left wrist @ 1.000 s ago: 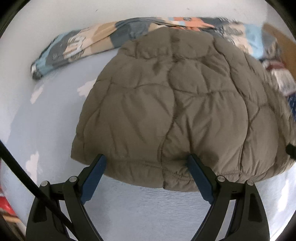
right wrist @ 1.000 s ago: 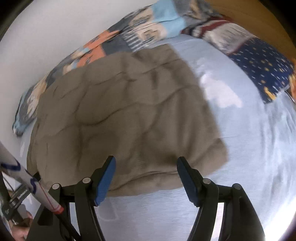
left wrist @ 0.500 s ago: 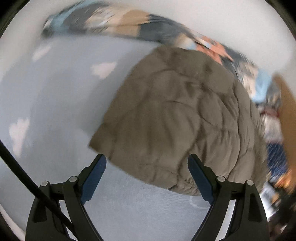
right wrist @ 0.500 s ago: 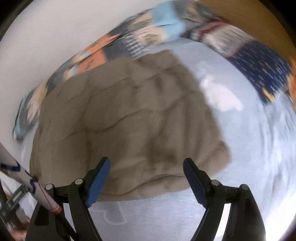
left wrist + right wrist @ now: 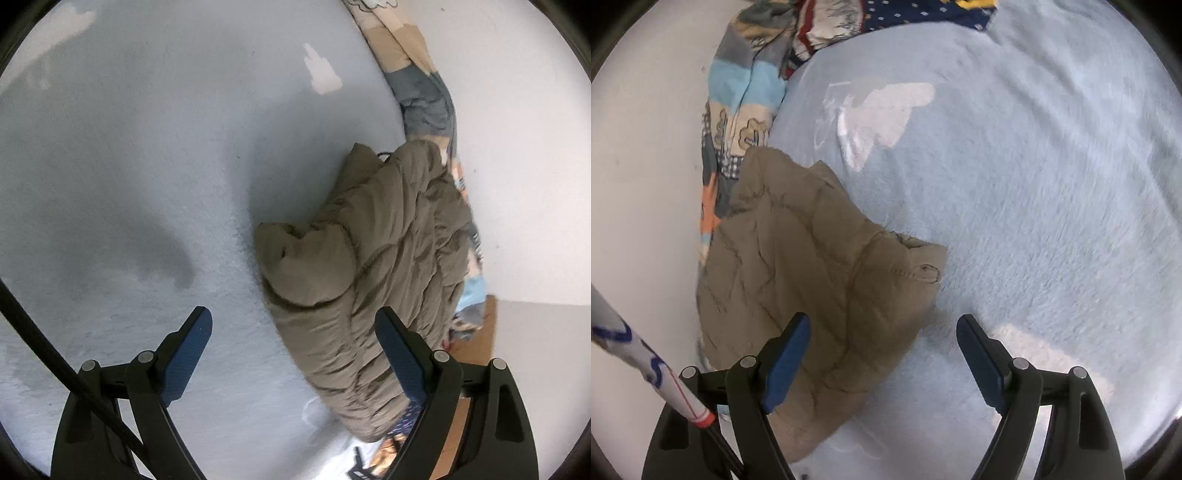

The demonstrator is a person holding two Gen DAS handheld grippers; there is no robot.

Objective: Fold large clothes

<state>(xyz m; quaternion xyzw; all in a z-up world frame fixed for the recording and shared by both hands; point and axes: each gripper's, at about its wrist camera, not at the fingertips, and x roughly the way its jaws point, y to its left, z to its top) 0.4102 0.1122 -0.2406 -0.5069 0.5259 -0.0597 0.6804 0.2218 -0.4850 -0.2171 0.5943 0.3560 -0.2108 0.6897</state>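
A folded olive-brown quilted jacket (image 5: 384,266) lies on a pale blue fleece bedcover (image 5: 147,166) against the white wall. In the left wrist view it fills the right side, and my left gripper (image 5: 293,345) is open and empty above its near left edge. In the right wrist view the jacket (image 5: 812,266) lies at lower left, and my right gripper (image 5: 882,352) is open and empty over its right corner. Neither gripper touches the jacket.
A patchwork quilt (image 5: 738,99) is bunched along the wall behind the jacket, also seen in the left wrist view (image 5: 424,92). A navy dotted cloth (image 5: 923,14) lies at the far end. The bedcover (image 5: 1034,184) has white cloud patches (image 5: 886,110).
Both grippers have swung outward: the left view turned left so the jacket slid to its right side, the right view turned right so the jacket slid to its left. Both stay open.
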